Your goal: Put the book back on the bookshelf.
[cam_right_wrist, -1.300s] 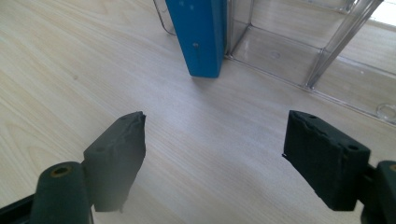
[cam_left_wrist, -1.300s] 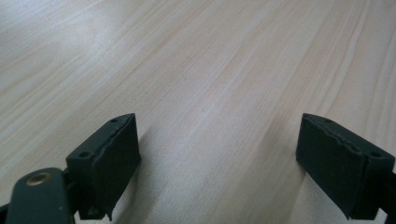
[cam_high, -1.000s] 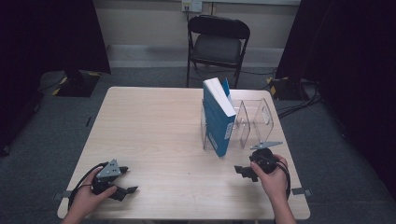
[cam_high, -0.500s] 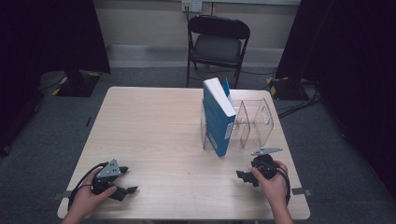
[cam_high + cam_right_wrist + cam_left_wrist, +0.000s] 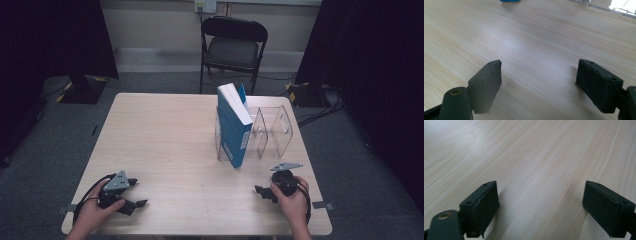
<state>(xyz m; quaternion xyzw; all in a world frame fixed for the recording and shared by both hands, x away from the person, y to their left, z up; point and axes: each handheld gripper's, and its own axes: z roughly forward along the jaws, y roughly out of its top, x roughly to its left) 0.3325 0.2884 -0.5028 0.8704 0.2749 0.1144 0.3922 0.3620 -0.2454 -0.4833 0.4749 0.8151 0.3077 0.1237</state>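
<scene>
Pale wood table point(image 5: 165, 135) carries a blue book point(image 5: 234, 125) standing tilted in the left slot of a clear plastic rack point(image 5: 270, 131) toward the far right, with a folding chair point(image 5: 232, 47) behind. Near the front left edge the left gripper point(image 5: 134, 196) rests with jaws wide and nothing between them. Close by the front right corner the right gripper point(image 5: 261, 192) sits just short of the rack, jaws equally wide over bare wood, apparently touching the tabletop, though that is hard to tell.

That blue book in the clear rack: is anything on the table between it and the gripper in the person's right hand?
Nothing visible. Bare table lies between the right gripper and the blue book, which stands leaning in the clear rack. Its jaws are open and hold nothing.
</scene>
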